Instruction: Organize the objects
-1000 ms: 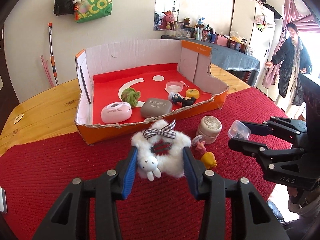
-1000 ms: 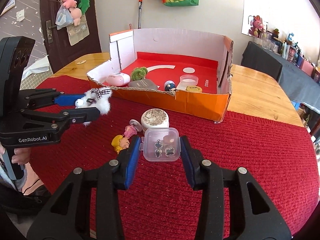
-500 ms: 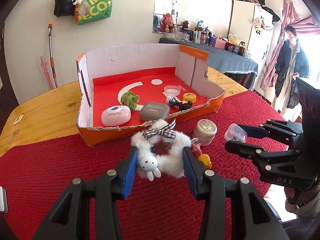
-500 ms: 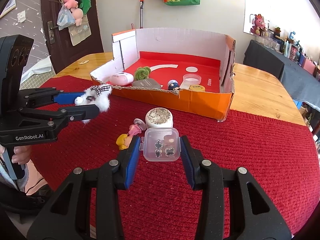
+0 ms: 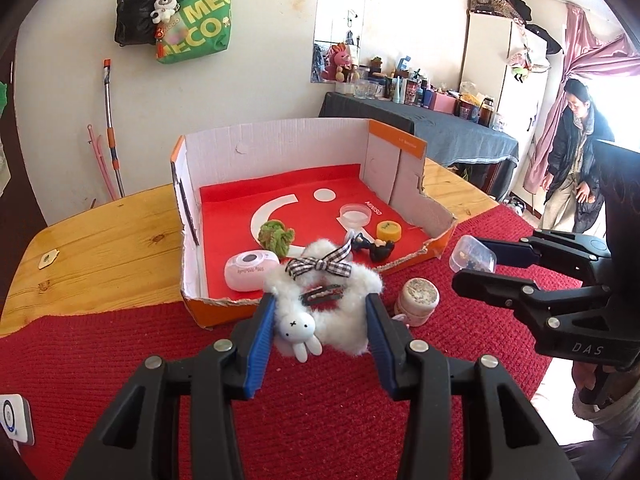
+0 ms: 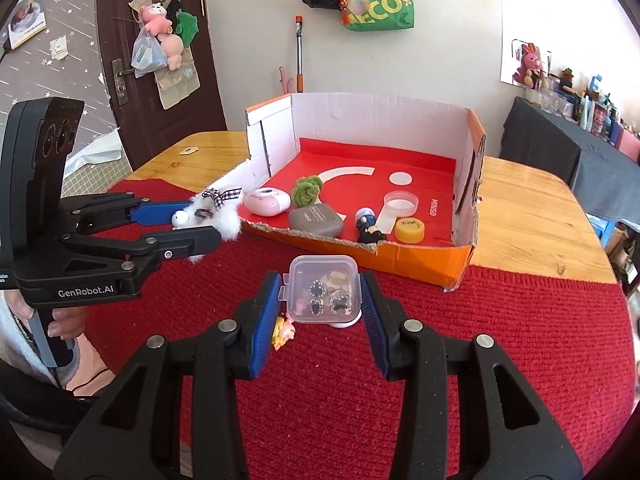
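Nearest, the left gripper (image 5: 320,328) is clenched on a fluffy white plush clip (image 5: 332,304), its pads pressing both sides, held above the red mat (image 5: 120,360). The clip's checked bow sits at 12 o'clock and its little rabbit head hangs at 6. At 3 o'clock, the right gripper (image 6: 320,308) grasps a small clear lidded box (image 6: 323,290) of trinkets, lid up. Below it lie a round white jar (image 5: 418,306) and a small yellow figurine (image 6: 283,331). Farther off, at 12 o'clock, the open cardboard box (image 6: 420,268) holds a pink case (image 6: 267,201), a grey case (image 6: 316,220) and a yellow cap (image 6: 410,230).
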{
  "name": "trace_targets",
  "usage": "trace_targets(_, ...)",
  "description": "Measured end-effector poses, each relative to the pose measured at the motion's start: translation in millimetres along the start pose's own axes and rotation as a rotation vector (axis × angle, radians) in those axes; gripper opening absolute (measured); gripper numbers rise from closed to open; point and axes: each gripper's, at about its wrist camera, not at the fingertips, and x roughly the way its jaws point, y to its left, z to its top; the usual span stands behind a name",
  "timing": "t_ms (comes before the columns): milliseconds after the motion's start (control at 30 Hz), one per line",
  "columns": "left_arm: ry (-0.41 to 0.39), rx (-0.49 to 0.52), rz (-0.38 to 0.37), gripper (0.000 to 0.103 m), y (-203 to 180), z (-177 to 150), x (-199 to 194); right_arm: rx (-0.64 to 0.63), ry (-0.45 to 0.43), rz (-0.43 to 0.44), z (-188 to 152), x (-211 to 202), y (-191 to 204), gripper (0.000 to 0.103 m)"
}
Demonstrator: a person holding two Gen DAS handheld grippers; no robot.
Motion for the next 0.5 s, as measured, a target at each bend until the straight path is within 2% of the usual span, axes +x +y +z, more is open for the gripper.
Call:
trace_targets(267,0.03,-0.004,0.109,0.046,27,48,27,-0.068,0.035,0.051,60,39,-10,0.038)
trace_targets(500,0.095,-0.005,0.131,0.046,45,89,75,-0.116,0.173,0.07,100,109,-26,0.038)
